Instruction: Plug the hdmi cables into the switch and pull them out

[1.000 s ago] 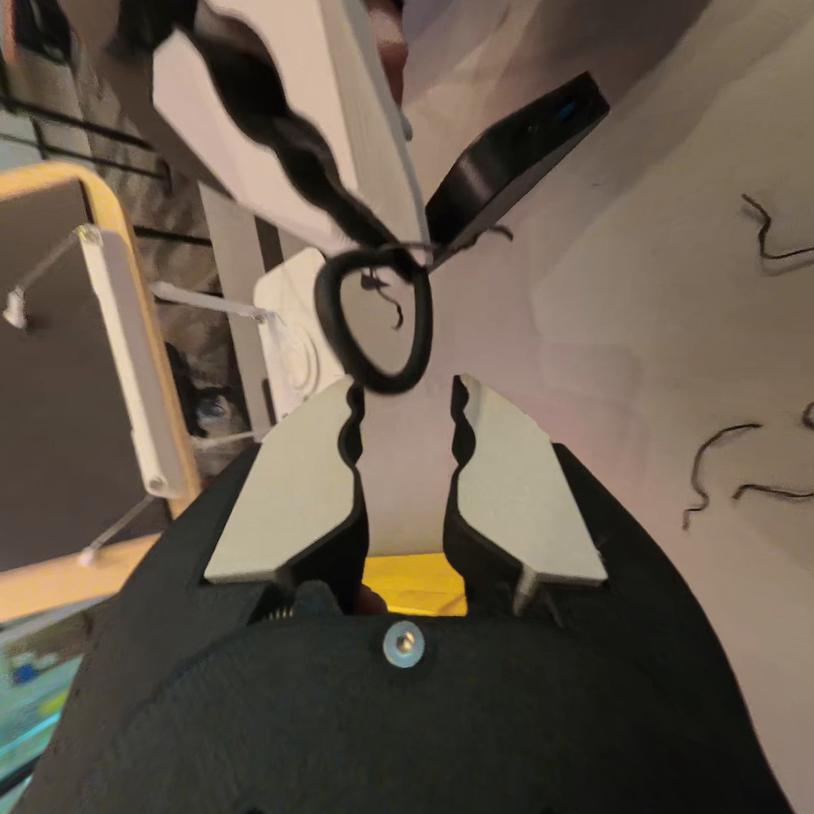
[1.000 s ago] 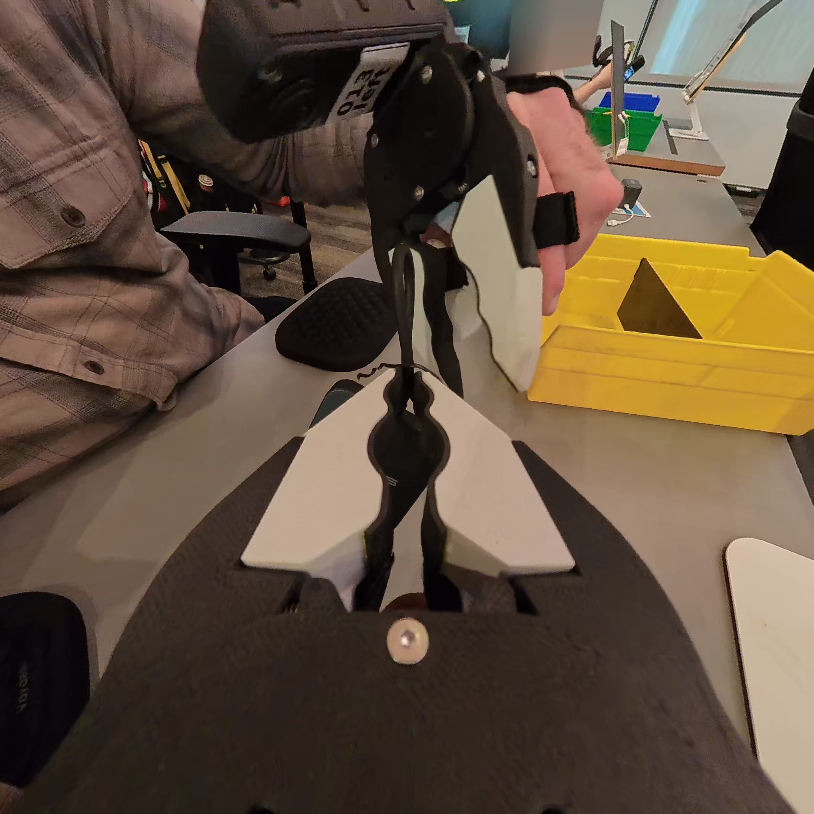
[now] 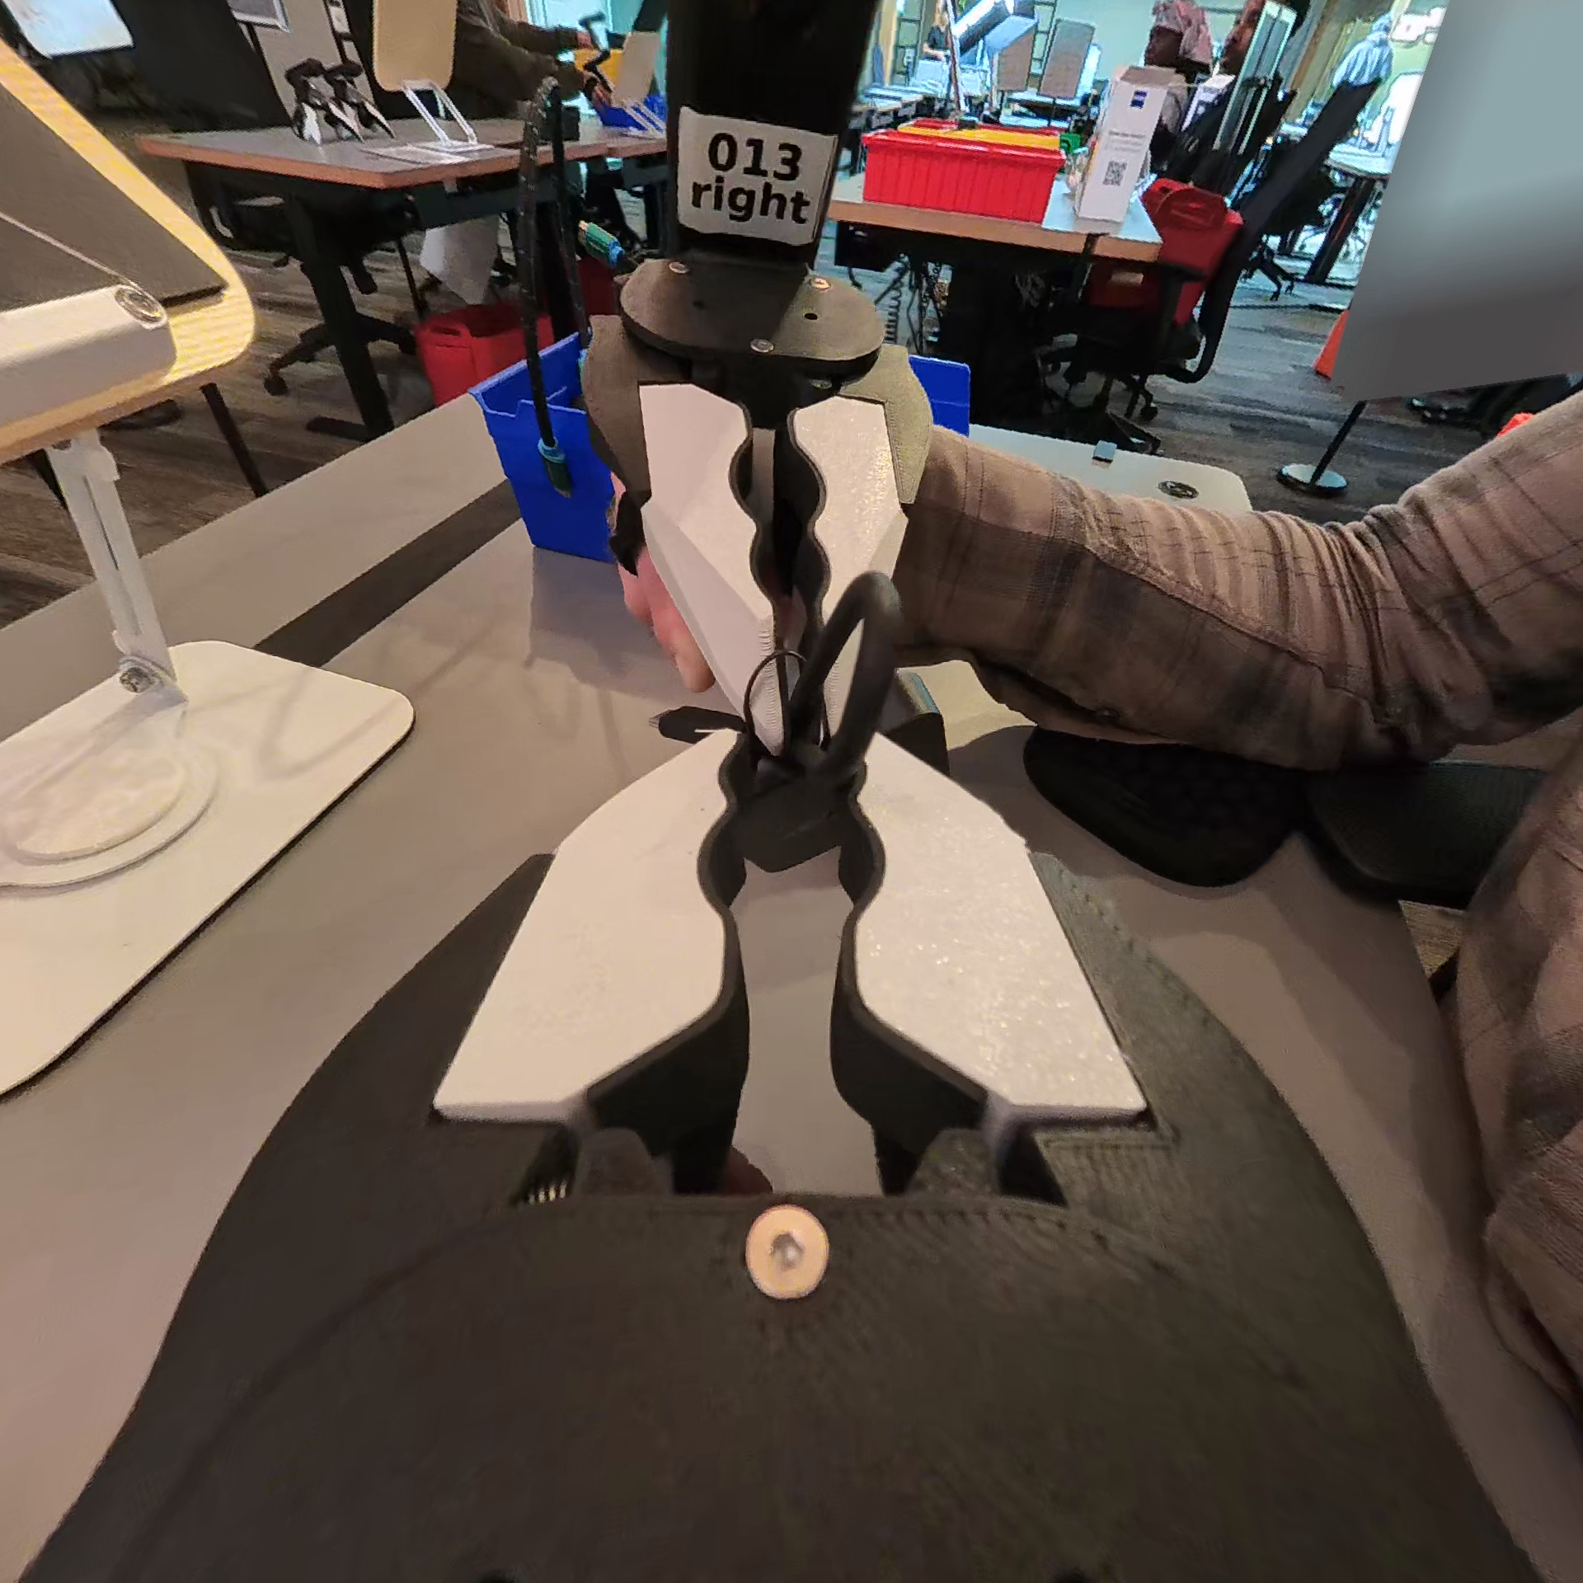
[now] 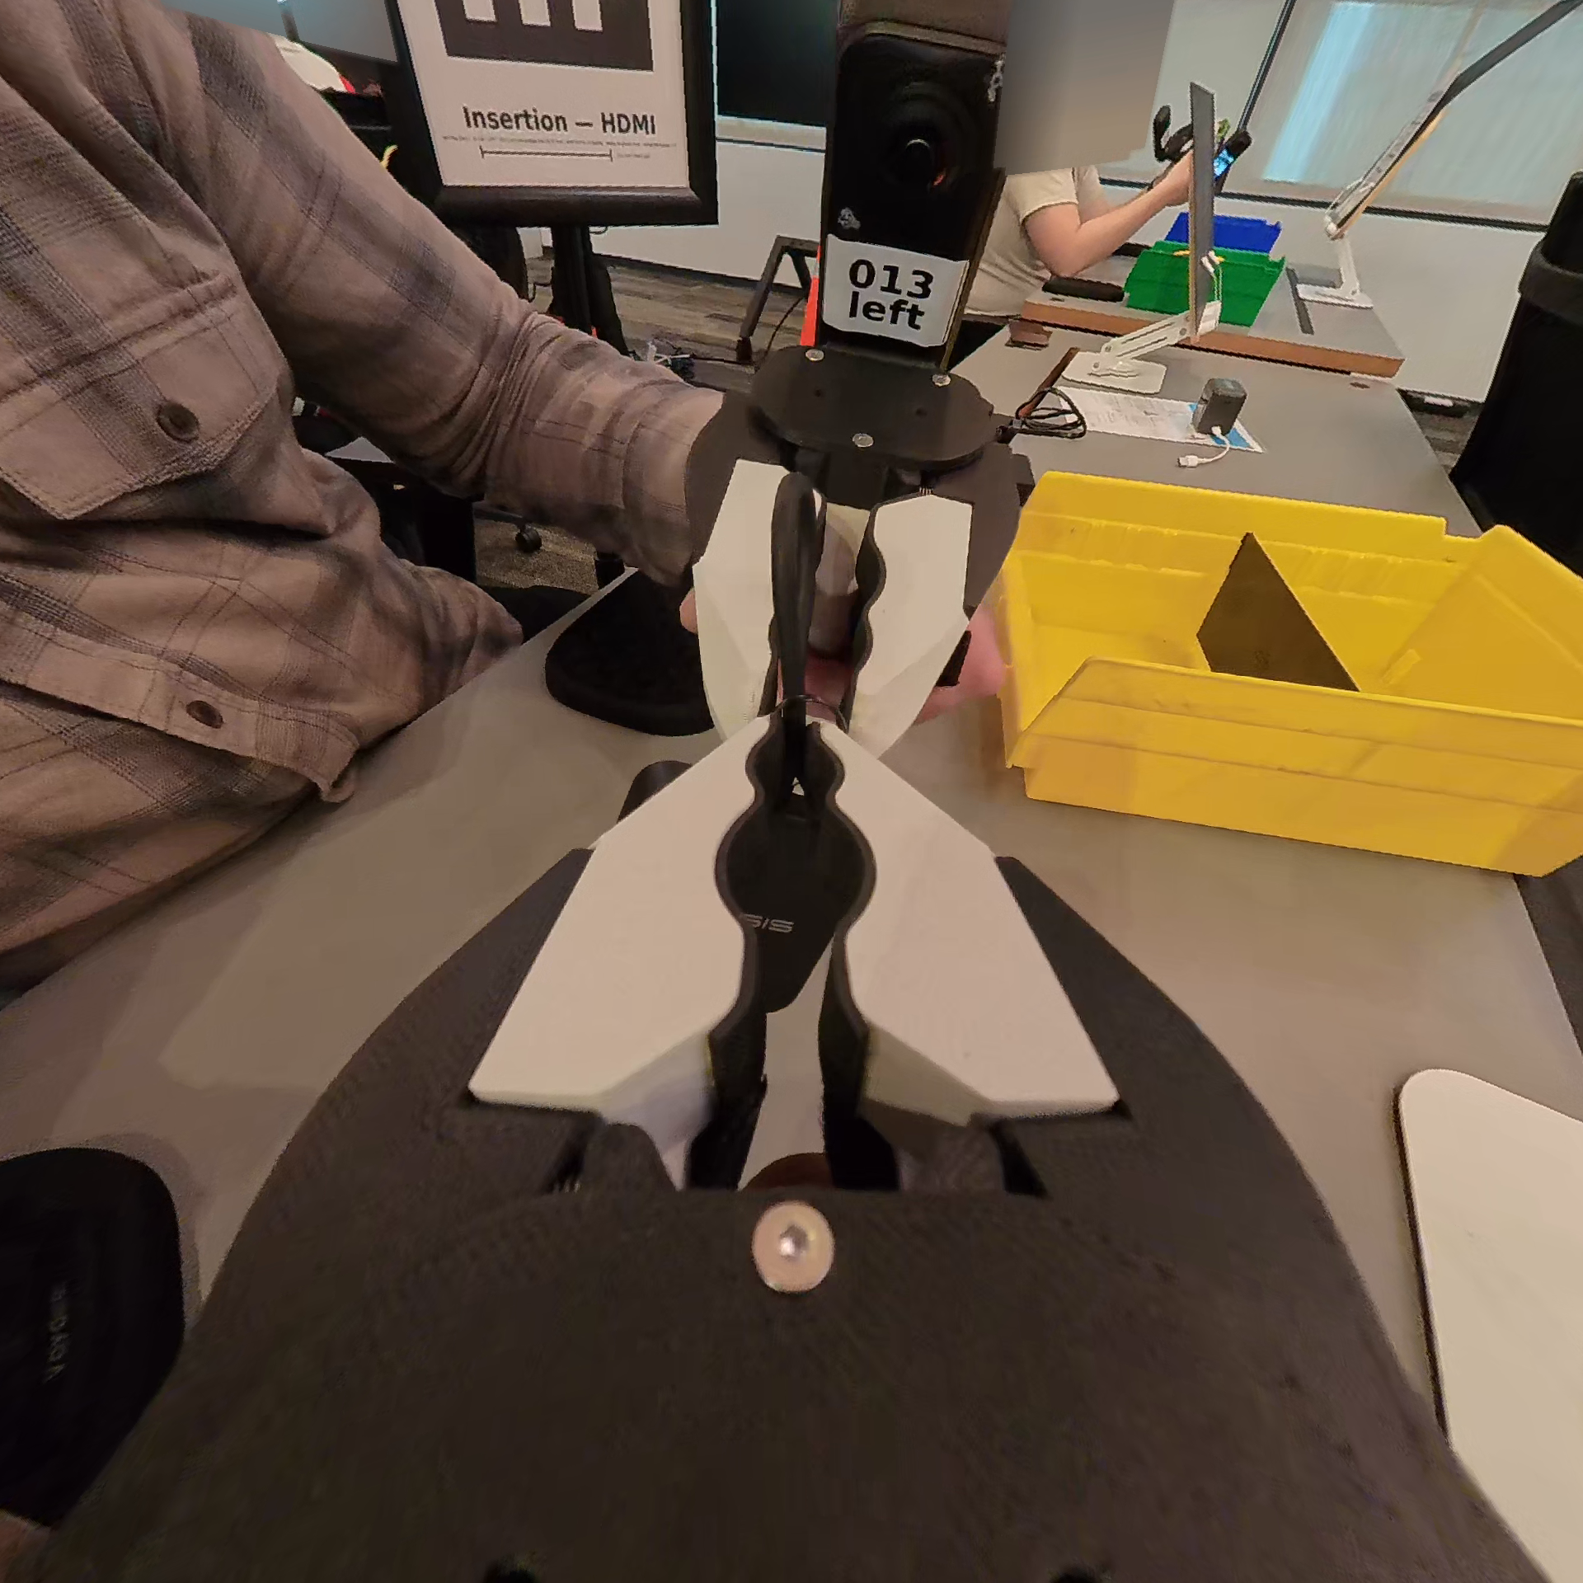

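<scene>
My right gripper is shut on a small black switch, held in the round hollow of its jaws above the grey table. A short black cable loop rises from the jaw tips toward my left gripper, which faces it tip to tip. In the left wrist view my left gripper is shut on a black plug body, from which the cable loop arches up. The right gripper stands opposite, its jaws closed on something black. The joint between plug and switch is hidden.
A yellow bin sits right of the grippers. A blue bin holds a braided cable with a teal plug. A white stand base is on the left. Black wrist rests lie under the person's sleeve. The grippers are tip to tip, or close to it.
My left gripper has swung round from a tilted pose to level. Its jaws were open beside the cable loop and are now shut on the plug. The right gripper stays shut.
</scene>
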`<control>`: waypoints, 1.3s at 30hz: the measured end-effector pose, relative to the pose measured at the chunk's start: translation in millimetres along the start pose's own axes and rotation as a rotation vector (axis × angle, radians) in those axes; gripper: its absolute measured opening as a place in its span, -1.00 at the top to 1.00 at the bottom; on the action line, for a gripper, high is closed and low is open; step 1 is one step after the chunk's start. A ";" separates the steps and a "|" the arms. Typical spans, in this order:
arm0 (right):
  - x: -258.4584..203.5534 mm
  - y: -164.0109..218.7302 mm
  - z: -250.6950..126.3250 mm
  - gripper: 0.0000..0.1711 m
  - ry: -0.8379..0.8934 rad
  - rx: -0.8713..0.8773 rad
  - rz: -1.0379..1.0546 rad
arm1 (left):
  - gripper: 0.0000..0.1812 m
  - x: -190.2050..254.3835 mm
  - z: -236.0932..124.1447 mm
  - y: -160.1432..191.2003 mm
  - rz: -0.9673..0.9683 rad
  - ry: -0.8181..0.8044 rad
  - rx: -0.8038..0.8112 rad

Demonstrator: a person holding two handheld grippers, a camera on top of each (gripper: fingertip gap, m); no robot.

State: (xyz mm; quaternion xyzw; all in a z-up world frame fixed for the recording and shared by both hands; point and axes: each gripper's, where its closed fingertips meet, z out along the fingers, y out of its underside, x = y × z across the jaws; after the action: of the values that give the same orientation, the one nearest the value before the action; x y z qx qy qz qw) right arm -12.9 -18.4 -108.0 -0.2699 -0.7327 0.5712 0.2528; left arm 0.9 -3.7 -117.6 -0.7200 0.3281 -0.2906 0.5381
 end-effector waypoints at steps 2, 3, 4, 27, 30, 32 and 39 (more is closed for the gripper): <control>-0.6 0.8 0.2 0.99 -0.002 -0.006 -0.001 | 0.78 0.2 -0.1 0.0 0.009 -0.003 -0.001; -0.4 0.2 0.1 0.99 0.000 -0.004 -0.001 | 0.78 -0.5 -0.5 -0.6 0.014 -0.010 0.004; -0.3 -0.4 0.0 1.00 0.000 -0.001 -0.001 | 0.79 -1.3 -0.4 0.1 0.026 -0.019 0.001; 1.3 -13.9 -6.8 1.00 -0.010 0.120 0.016 | 0.98 0.2 -6.2 -10.6 0.106 -0.121 0.073; 4.2 -14.1 -8.1 1.00 0.010 0.123 0.008 | 0.98 -1.2 -6.9 -11.7 0.082 -0.133 0.053; 5.8 -16.5 -9.0 1.00 0.031 0.122 -0.012 | 0.98 -0.8 -8.4 -15.0 0.040 -0.125 0.066; 5.7 -28.0 -10.8 1.00 0.051 0.164 -0.046 | 0.99 3.7 -10.1 -27.3 -0.147 -0.027 0.174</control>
State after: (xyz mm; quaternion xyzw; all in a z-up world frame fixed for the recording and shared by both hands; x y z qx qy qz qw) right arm -12.7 -12.6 -78.0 -0.2456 -0.6828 0.6164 0.3058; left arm -0.3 -6.9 -88.4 -0.6965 0.2408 -0.3470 0.5801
